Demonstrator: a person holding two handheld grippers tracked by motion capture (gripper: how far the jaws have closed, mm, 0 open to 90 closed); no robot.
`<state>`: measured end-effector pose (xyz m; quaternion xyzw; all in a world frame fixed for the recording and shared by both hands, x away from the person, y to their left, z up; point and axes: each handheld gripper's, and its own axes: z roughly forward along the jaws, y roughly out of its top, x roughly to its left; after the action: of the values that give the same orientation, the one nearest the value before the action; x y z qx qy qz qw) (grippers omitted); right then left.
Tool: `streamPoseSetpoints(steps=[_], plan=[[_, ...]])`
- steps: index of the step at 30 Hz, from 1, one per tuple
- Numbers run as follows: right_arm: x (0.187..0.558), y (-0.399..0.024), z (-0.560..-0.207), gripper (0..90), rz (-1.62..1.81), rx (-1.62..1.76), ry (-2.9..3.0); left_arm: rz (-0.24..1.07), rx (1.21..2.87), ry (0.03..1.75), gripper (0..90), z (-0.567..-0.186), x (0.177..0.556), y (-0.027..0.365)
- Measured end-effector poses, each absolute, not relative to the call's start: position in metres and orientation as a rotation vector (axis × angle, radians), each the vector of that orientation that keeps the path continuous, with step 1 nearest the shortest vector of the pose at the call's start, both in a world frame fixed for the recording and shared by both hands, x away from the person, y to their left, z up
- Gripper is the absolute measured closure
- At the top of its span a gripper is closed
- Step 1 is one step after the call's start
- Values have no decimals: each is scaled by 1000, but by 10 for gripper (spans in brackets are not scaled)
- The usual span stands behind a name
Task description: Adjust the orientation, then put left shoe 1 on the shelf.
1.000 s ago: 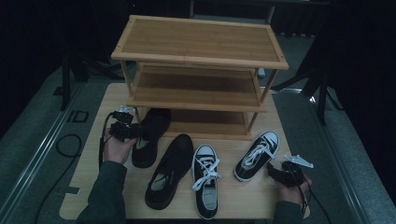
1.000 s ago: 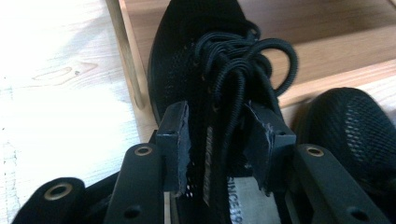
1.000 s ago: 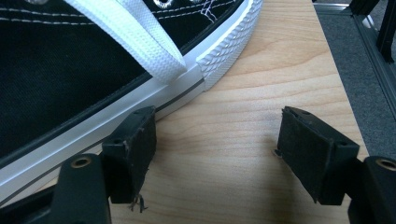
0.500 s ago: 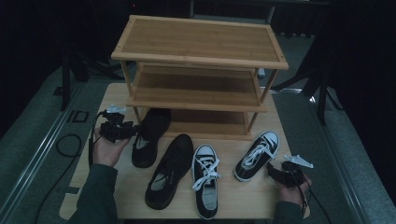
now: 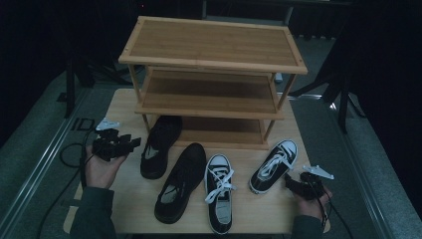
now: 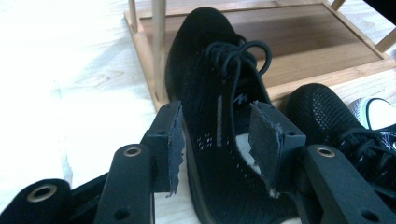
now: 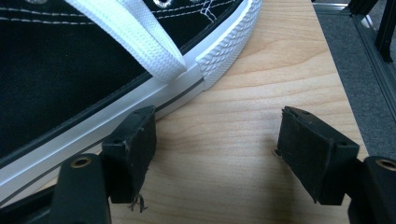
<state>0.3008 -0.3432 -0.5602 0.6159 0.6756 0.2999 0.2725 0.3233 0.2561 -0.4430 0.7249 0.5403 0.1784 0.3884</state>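
Item: shoes being arranged at a bamboo shoe rack (image 5: 211, 74), four on the tabletop (image 5: 129, 199).

Nearest: right tongs (image 5: 304, 185), resting at the tabletop's near right corner, jaws standing wide and empty; the white-soled sneaker (image 7: 93, 70) is lying just beside the left jaw, not gripped. A matching sneaker (image 5: 220, 196) is lying near the front edge, and a black lace-up shoe (image 5: 180, 181) beside it.

Farther: left tongs (image 5: 115, 145), just left of the black mesh shoe (image 5: 159, 144), which is sitting with its toe under the rack's lowest shelf (placed, by the look of it).

Step in hand, as judged: letting go of the mesh shoe and backing off. Next move is likely calling for a grasp on another shoe.

Against the earlier frames: left tongs were at the shoe, now drawn away leftward; their jaws have just been opening, nothing pressed between. Right tongs are unmoved.
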Motion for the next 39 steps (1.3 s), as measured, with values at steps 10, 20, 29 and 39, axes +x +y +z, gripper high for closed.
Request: streamPoseSetpoints(steps=[10, 20, 29, 39], plan=[[300, -342, -560, 277, 806, 1656, 1819, 461, 1816, 1398, 540, -454, 307, 269], [300, -342, -560, 277, 806, 1655, 1819, 445, 1800, 1428, 540, -471, 298, 280], [300, -342, -560, 277, 806, 1656, 1820, 423, 1800, 1453, 540, -481, 293, 285], [300, -342, -560, 276, 807, 1657, 1820, 408, 1805, 1427, 536, -484, 286, 285]])
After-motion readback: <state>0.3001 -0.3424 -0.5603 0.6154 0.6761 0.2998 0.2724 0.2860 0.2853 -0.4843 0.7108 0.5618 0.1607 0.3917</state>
